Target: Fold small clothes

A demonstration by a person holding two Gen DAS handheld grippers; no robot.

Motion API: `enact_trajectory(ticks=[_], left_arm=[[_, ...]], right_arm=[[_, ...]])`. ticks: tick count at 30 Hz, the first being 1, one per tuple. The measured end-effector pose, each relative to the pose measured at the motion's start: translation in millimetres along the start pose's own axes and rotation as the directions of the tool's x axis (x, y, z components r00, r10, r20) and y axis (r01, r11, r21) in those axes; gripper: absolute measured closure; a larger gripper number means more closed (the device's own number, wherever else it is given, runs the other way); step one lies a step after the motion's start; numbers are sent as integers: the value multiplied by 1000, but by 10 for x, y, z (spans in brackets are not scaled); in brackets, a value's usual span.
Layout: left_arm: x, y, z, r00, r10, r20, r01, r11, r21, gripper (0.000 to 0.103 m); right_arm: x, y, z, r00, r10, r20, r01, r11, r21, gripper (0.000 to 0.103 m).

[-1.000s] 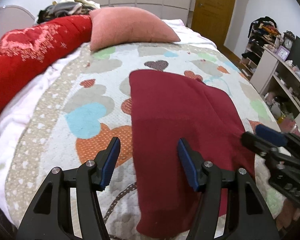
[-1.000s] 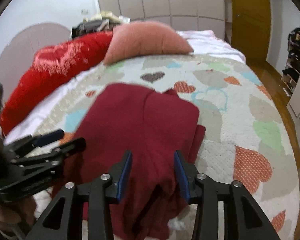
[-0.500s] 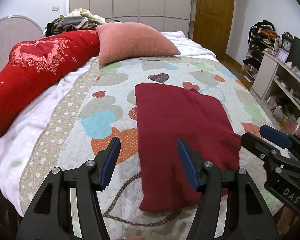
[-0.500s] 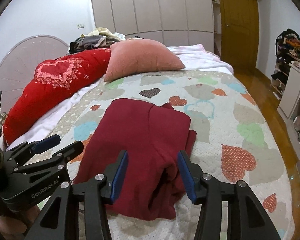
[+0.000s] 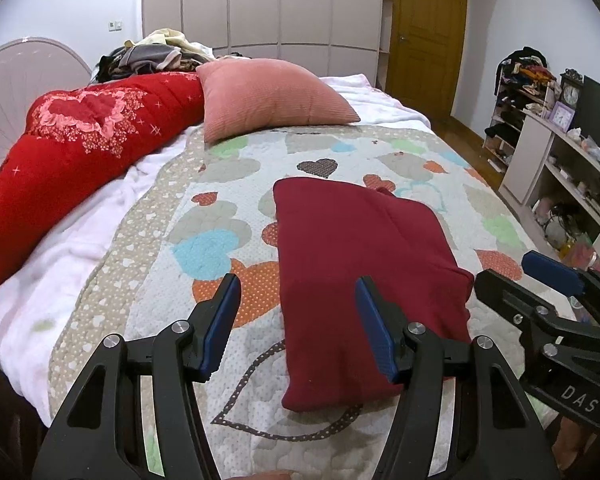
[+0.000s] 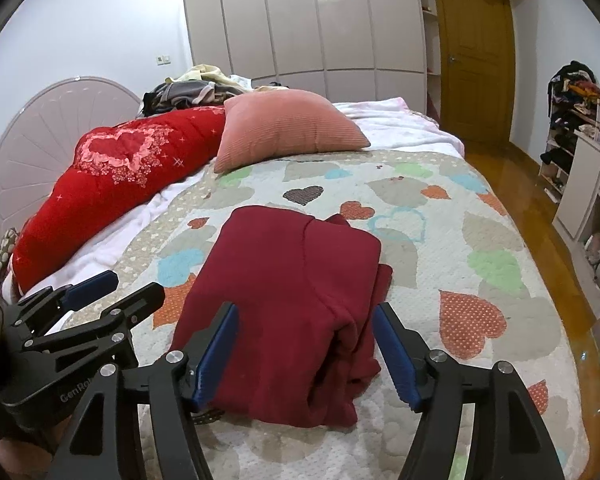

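Maroon folded garment (image 6: pixel 284 292) on quilt, below both empty grippers, left gripper (image 5: pixel 296 328) parted, right gripper (image 6: pixel 306 356) opening

Both my wrist cameras look forward and down from the near edge of the bed (image 5: pixel 100 240), facing the far wardrobe (image 6: pixel 300 20). My left view sits left, my right view right; both share the folded maroon garment (image 5: pixel 360 260), quilt and pink pillow (image 6: pixel 288 128).

Bed w/ heart quilt (image 5: pixel 220 236) carries folded maroon garment (image 5: pixel 352 272), pink pillow (image 5: pixel 268 100) (red comforter (image 5: pixel 72 152) alongside).
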State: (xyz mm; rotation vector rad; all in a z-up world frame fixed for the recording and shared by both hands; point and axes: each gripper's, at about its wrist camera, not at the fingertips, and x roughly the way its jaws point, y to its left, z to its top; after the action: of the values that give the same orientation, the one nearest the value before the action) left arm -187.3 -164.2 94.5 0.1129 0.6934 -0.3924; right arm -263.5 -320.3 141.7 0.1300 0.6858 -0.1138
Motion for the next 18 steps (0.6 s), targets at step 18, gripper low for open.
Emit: enact_trajectory(ticks=[18], left_arm=[[87,35,-47,1000,5,-21,-6,1000,-14,44]], right_arm=[[103,43,-37,1000,-1,-29,1,1000,-9,36]])
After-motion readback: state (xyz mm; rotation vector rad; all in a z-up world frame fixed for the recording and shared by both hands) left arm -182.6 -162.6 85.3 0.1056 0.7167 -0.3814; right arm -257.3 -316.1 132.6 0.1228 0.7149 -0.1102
